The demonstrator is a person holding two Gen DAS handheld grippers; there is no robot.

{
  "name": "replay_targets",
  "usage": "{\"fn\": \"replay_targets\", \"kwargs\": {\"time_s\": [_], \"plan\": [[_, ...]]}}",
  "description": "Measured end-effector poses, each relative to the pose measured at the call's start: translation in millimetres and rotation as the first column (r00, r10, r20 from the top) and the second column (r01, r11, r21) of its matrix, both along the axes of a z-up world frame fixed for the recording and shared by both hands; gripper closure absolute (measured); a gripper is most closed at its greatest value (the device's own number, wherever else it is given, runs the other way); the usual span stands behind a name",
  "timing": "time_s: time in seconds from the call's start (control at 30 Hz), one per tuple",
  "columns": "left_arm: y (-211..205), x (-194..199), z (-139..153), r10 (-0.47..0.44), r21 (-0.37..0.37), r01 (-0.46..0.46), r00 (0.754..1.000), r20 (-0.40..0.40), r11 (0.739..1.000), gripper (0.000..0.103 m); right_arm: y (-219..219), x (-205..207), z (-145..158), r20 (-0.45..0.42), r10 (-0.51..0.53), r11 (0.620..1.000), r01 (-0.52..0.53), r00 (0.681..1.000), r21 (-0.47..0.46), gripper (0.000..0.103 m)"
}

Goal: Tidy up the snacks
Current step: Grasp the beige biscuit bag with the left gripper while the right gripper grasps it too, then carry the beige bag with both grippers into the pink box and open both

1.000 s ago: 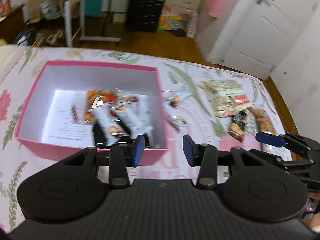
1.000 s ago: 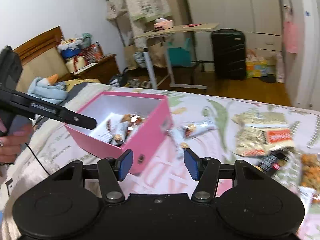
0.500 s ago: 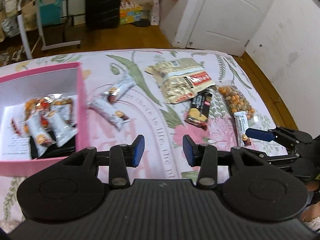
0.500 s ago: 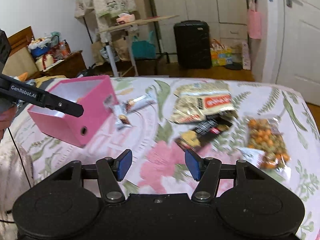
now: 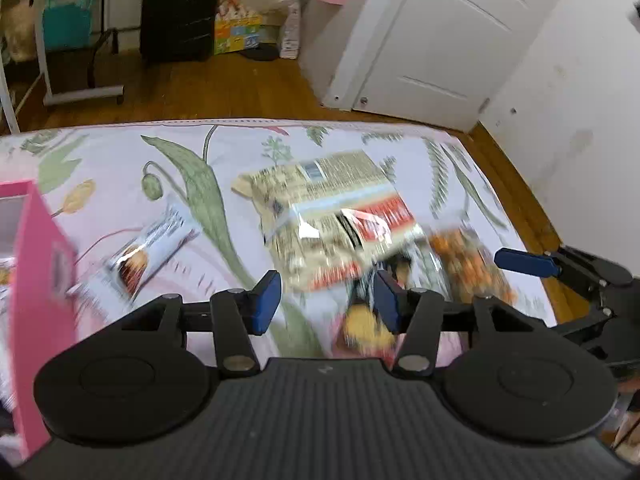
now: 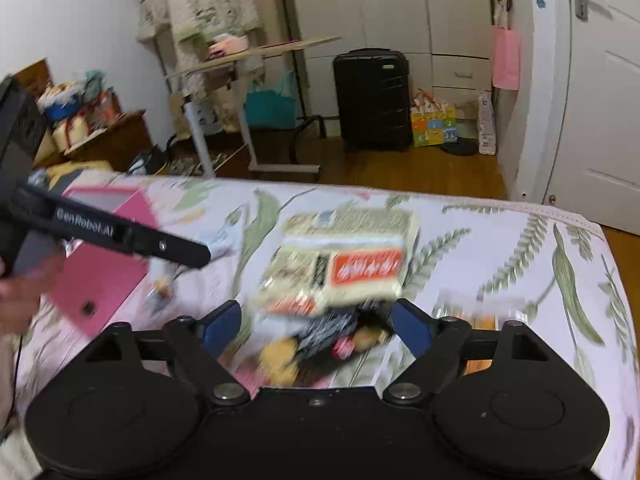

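Loose snacks lie blurred on the flowered bedspread (image 5: pixel 120 160). They are two beige packs with red labels (image 5: pixel 332 216) (image 6: pixel 344 256), a black pack (image 5: pixel 366 316) (image 6: pixel 320 340), an orange snack bag (image 5: pixel 468 268) (image 6: pixel 476 312) and a white bar (image 5: pixel 148 248). The pink box (image 5: pixel 36 300) (image 6: pixel 104 256) stands at the left. My left gripper (image 5: pixel 326 300) hovers over the near edge of the beige packs, its jaws opening and empty. My right gripper (image 6: pixel 316 326) hangs above the black pack, its jaws opening wide and holding nothing. One right gripper finger (image 5: pixel 524 262) shows beside the orange bag.
The bed ends at a wooden floor (image 5: pixel 240 88). Beyond it are a black suitcase (image 6: pixel 374 100), a white door (image 5: pixel 440 32) and a desk on legs (image 6: pixel 248 80). A hand (image 6: pixel 16 300) holds the left gripper, and its finger (image 6: pixel 120 236) crosses in front of the box.
Both grippers swung right, away from the pink box and over the loose snacks, and came lower. Both pairs of jaws stand wider apart, the right much wider.
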State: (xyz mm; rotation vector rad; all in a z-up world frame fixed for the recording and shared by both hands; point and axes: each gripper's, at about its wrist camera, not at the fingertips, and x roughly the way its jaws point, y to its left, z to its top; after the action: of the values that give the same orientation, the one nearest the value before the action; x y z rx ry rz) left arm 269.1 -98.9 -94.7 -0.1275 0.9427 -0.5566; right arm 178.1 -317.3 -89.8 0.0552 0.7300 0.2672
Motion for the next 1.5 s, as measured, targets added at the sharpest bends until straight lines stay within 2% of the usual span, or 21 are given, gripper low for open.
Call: {"fn": "replay_targets", "kwargs": {"time_s": [0.07,0.3,0.43,0.53,0.57,0.63,0.7,0.8,0.97,1.07,1.17,1.23,1.5], "plan": [[-7.1,24.4,-11.8,0.031,-0.011,-0.031,0.999,-0.017,0.999,0.047,-7.6,27.1,-8.4,-0.034,-0.035,0.999,0.036,0.999,0.03,0.016],[-26.1,82.4,-59.9,0.116,0.005,-0.116,0.99,-0.086,0.993,0.044,-24.4,93.5,-40.2,-0.116,-0.12,0.972,0.141,0.986,0.19,0.016],[-32.4,96.7,-79.1,0.127,-0.014,-0.13,0.983,-0.132,0.991,0.042,-26.1,117.3,-57.4,-0.166,-0.145,0.961,0.179,0.975,0.209,0.016],[-33.3,100.5,-88.0,0.128,-0.066,-0.141,0.978,-0.167,0.988,0.042,-23.8,127.2,-68.9,-0.199,-0.156,0.959,0.197,0.968,0.205,0.017],[-33.6,100.8,-89.5,0.12,-0.085,-0.137,0.976,-0.182,0.987,0.044,-23.2,127.6,-70.9,-0.205,-0.153,0.956,0.197,0.967,0.215,0.021],[-37.5,98.5,-89.7,0.089,-0.094,-0.109,0.977,-0.191,0.99,0.05,-23.1,124.7,-71.2,-0.215,-0.161,0.948,0.212,0.963,0.239,0.028],[-40.0,92.5,-82.6,0.062,-0.075,-0.076,0.984,-0.169,0.994,0.052,-18.8,119.2,-65.6,-0.221,-0.145,0.96,0.192,0.964,0.206,0.04],[-35.4,81.7,-66.7,0.022,-0.054,-0.029,0.99,-0.139,0.998,0.052,-16.9,107.6,-56.6,-0.239,-0.111,0.97,0.157,0.965,0.186,0.047],[-25.5,44.8,-35.1,-0.061,0.013,0.062,0.997,-0.043,0.998,0.052,-13.3,72.3,-43.2,-0.266,-0.049,0.96,0.119,0.963,0.253,0.051],[-10.2,18.0,-30.3,-0.096,0.037,0.098,0.994,-0.061,0.994,0.052,-4.3,45.4,-41.5,-0.285,-0.014,0.954,0.098,0.958,0.282,0.056],[15.5,-11.0,-29.2,-0.072,0.006,0.073,0.993,-0.089,0.997,0.051,8.8,15.9,-42.3,-0.298,0.029,0.944,0.071,0.954,0.321,0.058],[29.2,-30.3,-27.2,-0.061,0.011,0.062,0.994,-0.09,0.998,0.051,20.4,-2.1,-40.9,-0.302,0.063,0.939,0.046,0.951,0.341,0.058],[84.5,-82.9,-2.0,-0.049,0.039,0.055,0.988,-0.146,0.998,0.051,71.7,-44.0,-17.0,-0.303,0.188,0.938,-0.08,0.934,0.338,0.06]]}}
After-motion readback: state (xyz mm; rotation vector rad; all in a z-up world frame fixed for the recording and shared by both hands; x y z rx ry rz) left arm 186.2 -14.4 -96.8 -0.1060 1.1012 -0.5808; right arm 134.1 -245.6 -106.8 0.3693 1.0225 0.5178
